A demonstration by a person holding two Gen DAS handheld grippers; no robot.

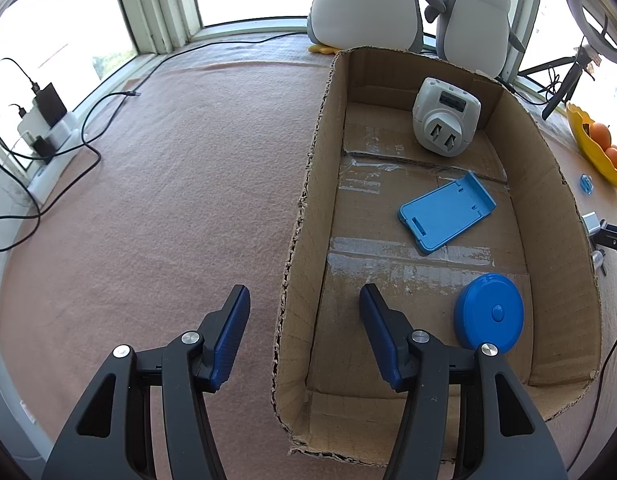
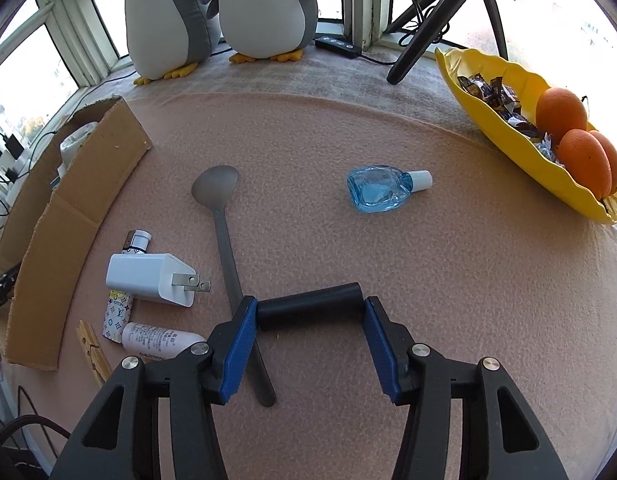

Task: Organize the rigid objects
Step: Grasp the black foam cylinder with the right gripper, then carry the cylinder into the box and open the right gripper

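My right gripper (image 2: 308, 309) is shut on a short black cylinder (image 2: 308, 305), with a blue pad against each end, just above the pink cloth. Beside it lie a grey spoon (image 2: 224, 240), a white charger plug (image 2: 148, 278), a patterned tube (image 2: 116, 316), a pale tube (image 2: 160, 340), a wooden clothespin (image 2: 94, 354) and a blue glass bottle (image 2: 376, 190). My left gripper (image 1: 304, 300) stands open and holds nothing, its fingers on either side of the near left wall of the cardboard box (image 1: 548, 184). The box holds a white travel adapter (image 1: 444, 116), a blue phone stand (image 1: 444, 212) and a blue round case (image 1: 488, 312).
A yellow dish (image 2: 488, 92) with oranges and sweets sits at the right edge. Two plush penguins (image 2: 264, 8) and a black tripod (image 2: 424, 28) stand by the window. A power strip with cables (image 1: 48, 132) lies at the far left.
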